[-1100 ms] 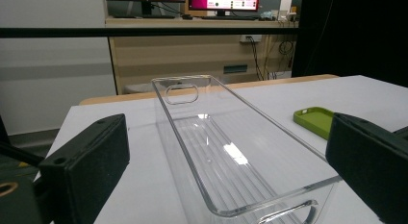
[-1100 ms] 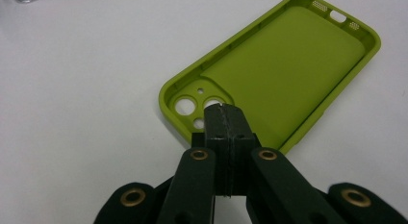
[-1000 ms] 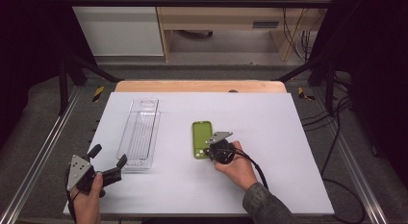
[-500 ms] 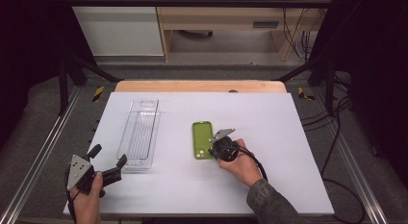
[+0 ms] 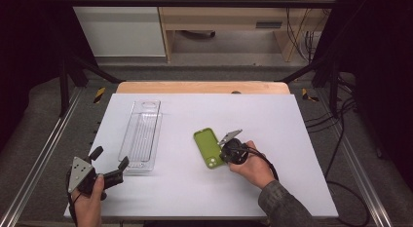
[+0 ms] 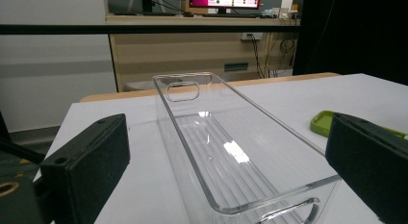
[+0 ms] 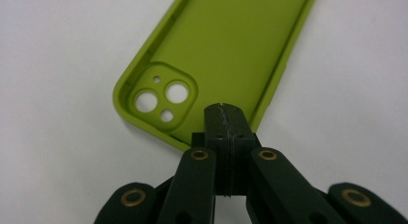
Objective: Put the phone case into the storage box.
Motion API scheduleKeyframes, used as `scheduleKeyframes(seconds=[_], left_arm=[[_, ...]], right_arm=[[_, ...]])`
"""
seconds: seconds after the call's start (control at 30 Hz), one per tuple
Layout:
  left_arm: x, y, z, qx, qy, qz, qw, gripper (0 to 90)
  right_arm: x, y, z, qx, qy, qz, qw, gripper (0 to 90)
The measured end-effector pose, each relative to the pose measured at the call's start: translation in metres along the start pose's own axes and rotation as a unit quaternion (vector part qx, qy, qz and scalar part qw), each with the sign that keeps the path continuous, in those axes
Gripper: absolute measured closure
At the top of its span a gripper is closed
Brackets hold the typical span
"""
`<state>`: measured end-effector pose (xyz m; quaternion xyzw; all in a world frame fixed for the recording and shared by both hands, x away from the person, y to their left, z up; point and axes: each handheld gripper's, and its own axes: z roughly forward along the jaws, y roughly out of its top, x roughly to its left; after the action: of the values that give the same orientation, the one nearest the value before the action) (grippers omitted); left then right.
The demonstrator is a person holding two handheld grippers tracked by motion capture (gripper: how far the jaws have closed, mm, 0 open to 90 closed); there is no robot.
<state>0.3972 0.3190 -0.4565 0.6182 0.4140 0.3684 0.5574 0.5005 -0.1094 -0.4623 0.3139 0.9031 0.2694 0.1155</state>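
Note:
A green phone case (image 5: 207,145) lies inside-up on the white table, camera cutout toward me. My right gripper (image 5: 223,155) rests at the case's near right corner, shut. In the right gripper view its jaws (image 7: 224,112) press together over the case (image 7: 231,46), with nothing visible between them. A long clear plastic tray (image 5: 143,134) lies left of the case. My left gripper (image 5: 110,157) is open at the table's near left, just short of the tray's near end. In the left gripper view, that tray (image 6: 231,152) lies ahead between the wide jaws, with the case (image 6: 321,123) at the right.
The white table top (image 5: 292,120) ends in a wooden strip (image 5: 204,87) at the far side. Metal rails (image 5: 44,159) run along both sides. Cables (image 5: 341,139) trail on the floor to the right. A desk and cabinet (image 5: 219,22) stand beyond.
The right hand and gripper have edged slightly right and nearer, and the case's near end has shifted with them. The left gripper has stayed put.

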Motion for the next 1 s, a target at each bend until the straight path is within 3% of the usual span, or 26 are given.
scheduleKeyframes(seconds=[0.1,0.27,0.53,1.0], left_arm=[[0.000,0.000,0.000,0.000,0.000,0.000,1.0000,1.4],[0.000,0.000,0.000,0.000,0.001,-0.001,1.0000,1.4],[0.001,0.000,0.000,0.000,0.001,-0.001,1.0000,1.4],[0.000,-0.001,0.001,0.004,-0.001,-0.001,1.0000,1.5]], right_arm=[[-0.005,-0.002,-0.002,0.007,0.000,0.004,1.0000,90.0],[-0.011,-0.003,-0.004,0.021,-0.018,-0.001,0.9996,90.0],[-0.032,-0.003,-0.006,0.038,-0.038,0.003,0.9985,90.0],[-0.053,0.000,-0.002,0.034,-0.058,0.010,0.9977,90.0]])
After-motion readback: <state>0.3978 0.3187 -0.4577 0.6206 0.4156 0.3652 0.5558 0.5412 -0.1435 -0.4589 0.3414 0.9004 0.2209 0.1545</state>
